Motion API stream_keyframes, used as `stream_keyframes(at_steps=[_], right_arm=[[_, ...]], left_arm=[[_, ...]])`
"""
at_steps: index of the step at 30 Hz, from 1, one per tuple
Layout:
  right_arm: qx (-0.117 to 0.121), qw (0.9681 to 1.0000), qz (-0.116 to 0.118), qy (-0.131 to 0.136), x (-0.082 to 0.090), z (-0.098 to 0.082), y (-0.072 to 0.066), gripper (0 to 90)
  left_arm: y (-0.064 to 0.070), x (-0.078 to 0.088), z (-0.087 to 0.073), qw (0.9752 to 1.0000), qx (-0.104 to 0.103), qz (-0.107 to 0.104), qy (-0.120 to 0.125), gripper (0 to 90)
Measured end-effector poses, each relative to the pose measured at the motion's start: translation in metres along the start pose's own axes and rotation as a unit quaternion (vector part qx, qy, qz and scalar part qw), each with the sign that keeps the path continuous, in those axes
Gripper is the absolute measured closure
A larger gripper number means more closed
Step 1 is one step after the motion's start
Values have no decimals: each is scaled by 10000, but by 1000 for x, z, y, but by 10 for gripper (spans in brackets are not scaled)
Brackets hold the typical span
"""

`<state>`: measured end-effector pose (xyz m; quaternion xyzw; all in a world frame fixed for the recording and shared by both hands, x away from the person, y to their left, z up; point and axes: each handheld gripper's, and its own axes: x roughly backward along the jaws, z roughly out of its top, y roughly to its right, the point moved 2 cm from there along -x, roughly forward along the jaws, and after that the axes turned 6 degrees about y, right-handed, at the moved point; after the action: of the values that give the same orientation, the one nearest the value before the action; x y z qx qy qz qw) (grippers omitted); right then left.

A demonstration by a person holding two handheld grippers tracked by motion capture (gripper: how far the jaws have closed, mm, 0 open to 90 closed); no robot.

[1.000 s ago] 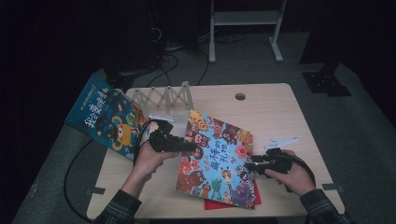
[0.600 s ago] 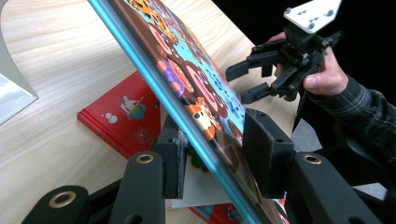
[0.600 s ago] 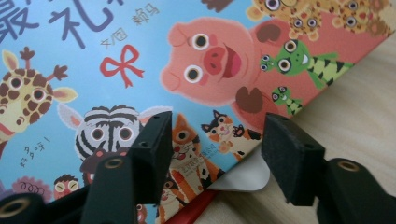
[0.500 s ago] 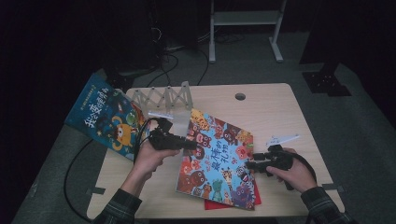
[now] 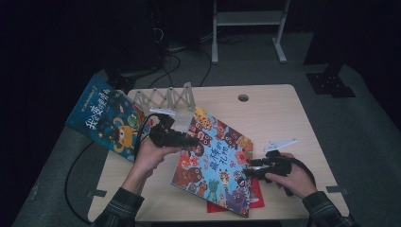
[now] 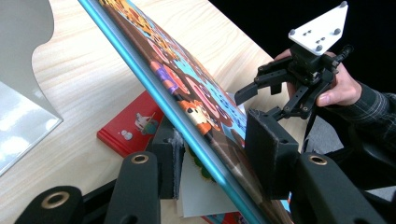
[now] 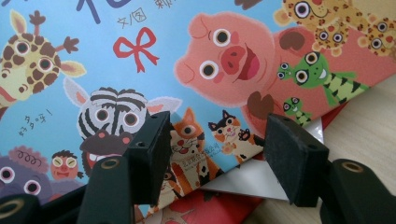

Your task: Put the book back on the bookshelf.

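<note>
Left hand-held gripper (image 5: 191, 140): its jaws straddle the raised edge of the animal picture book (image 5: 215, 158), one jaw under the teal spine edge and one over the cover; in the left gripper view the lower pad touches the book's underside, while the upper pad's contact is hard to judge. The jaws have just been opening slightly with the book between them. The book tilts up from this gripper and slopes down toward the right hand-held gripper (image 5: 247, 169), whose jaws stand apart at the book's far lower corner, having just opened; the right gripper view shows the cover between and beyond the two pads, neither pressing it.

Under the tilted book lies a red book (image 6: 128, 130) on the counter (image 5: 274, 118), with a white sheet (image 7: 261, 184) between them. Behind the left hand-held gripper stand a grey zigzag rack (image 5: 165, 99) and a dark blue book (image 5: 101, 118) overhanging the counter's edge.

Risk: with the right jaws clear and the left grip loose, the book could slip down and slap onto the red book, or drag the white sheet askew.

Hidden: most of the red book; the left gripper's upper pad contact; the book's lower edge beneath the right hand.
</note>
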<state>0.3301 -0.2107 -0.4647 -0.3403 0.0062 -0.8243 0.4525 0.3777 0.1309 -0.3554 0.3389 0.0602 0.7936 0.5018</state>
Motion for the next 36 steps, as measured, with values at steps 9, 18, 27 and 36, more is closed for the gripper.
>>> stream_keyframes(at_steps=[9, 18, 27, 36], right_arm=[[169, 9998, 50, 19, 0, 3, -8, 443], [189, 9998, 71, 30, 0, 2, -9, 446], [321, 9995, 31, -17, 1, 4, -10, 448], [241, 9996, 77, 151, 7, 8, -6, 438]], left_arm=[[2, -2, 2, 9998, 77, -96, -130, 509], [8, -6, 2, 9995, 88, -99, -272, 495], [12, -3, 8, 9989, 152, -172, -402, 620], [14, -4, 23, 9983, 251, -283, -451, 689]])
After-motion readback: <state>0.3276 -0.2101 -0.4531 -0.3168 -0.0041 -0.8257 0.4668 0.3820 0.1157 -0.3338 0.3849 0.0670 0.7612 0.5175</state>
